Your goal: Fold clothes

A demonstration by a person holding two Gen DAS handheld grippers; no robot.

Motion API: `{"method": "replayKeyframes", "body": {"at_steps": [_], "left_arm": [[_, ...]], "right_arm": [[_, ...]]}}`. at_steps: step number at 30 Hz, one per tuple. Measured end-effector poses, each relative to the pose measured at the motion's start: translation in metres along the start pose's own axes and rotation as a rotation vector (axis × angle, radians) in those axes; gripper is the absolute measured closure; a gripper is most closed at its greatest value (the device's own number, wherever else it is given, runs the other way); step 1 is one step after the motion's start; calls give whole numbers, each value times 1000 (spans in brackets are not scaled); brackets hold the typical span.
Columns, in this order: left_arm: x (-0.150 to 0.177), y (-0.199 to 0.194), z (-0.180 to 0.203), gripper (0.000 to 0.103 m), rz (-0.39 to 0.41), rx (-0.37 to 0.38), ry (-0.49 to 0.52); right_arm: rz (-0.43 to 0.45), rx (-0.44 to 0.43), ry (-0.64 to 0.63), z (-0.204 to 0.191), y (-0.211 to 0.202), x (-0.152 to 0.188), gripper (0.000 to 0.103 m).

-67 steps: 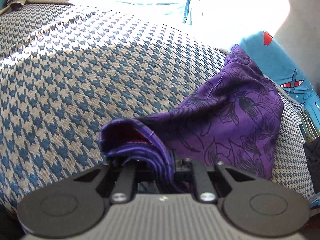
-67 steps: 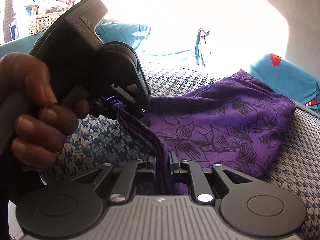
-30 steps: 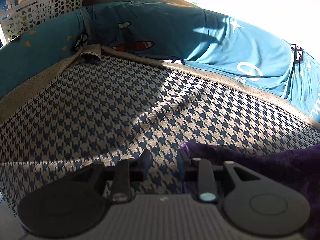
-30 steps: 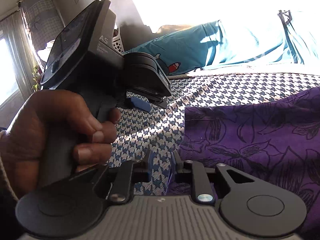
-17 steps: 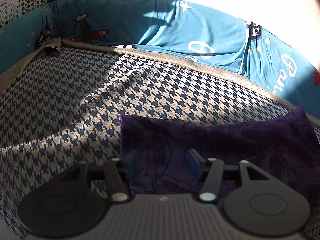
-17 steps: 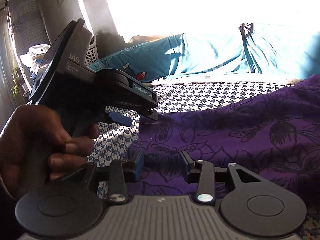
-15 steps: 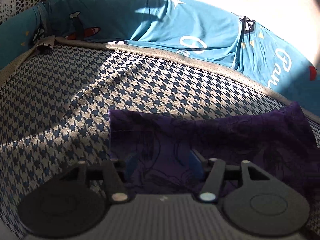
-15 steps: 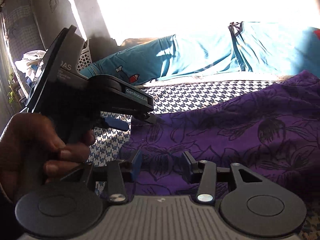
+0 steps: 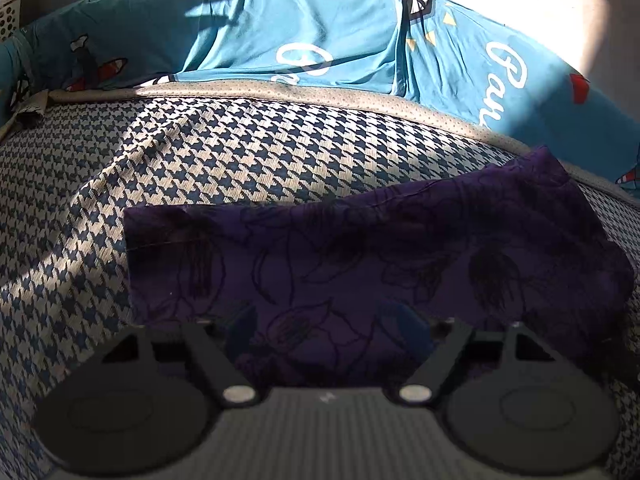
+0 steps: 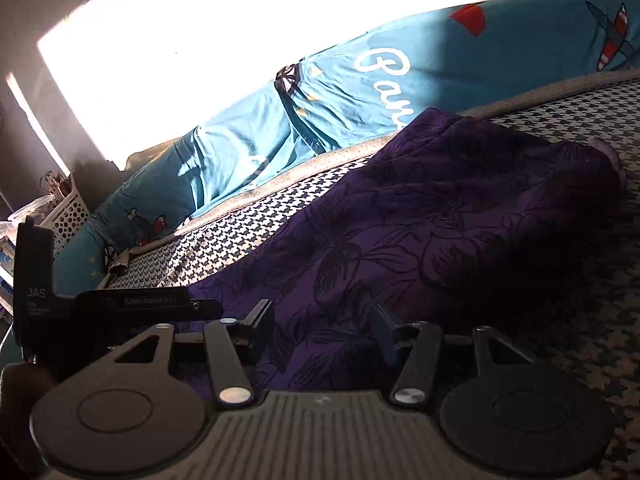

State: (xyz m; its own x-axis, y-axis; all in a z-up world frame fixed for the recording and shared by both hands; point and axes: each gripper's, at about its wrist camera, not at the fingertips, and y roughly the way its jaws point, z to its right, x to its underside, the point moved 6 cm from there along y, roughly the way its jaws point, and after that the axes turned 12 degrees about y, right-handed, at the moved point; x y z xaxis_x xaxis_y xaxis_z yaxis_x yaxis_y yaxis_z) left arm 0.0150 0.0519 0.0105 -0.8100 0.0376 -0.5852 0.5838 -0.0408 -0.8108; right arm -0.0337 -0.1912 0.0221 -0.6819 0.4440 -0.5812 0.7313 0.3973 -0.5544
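Sunlight floods through the far side of the room and falls in bands across a bed covered in a blue-and-white houndstooth spread (image 9: 248,152). Along the back edge of the bed lies a teal sheet (image 9: 320,36) printed with white lettering and little aeroplanes, and a white perforated basket (image 10: 66,216) stands off at the left in the right wrist view.

On the spread lies the purple garment (image 9: 360,256), dark violet with black outlined flowers, folded into a long band with one squared end at the left in the left wrist view and a bunched, raised end at the right.

Left tongs (image 9: 326,330) hover low over the near edge of the cloth; their jaws have just been opening and stand wide apart, the fabric lying flat under the gap with neither pad pressing on it.

Right tongs (image 10: 322,324) sit over the same near edge, further along; their jaws have just been opening too, parted with cloth beneath them and nothing pinched. In that view the left tongs' dark body shows at the lower left, just beside the garment's end.
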Motion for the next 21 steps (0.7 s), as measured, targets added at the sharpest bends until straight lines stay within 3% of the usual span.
{"method": "replayKeyframes", "body": {"at_steps": [8,16,21], "left_arm": [[1,14,30,26,-17,27,48],[4,25,48,26,-19,31,88],[6,30,50,26,-33,35,87]], "right_arm": [[66,119,92,63,-17,-54,48],[109,124,480,135,-12,-83,48],[140,139,470,141,-4,-94,48]]}}
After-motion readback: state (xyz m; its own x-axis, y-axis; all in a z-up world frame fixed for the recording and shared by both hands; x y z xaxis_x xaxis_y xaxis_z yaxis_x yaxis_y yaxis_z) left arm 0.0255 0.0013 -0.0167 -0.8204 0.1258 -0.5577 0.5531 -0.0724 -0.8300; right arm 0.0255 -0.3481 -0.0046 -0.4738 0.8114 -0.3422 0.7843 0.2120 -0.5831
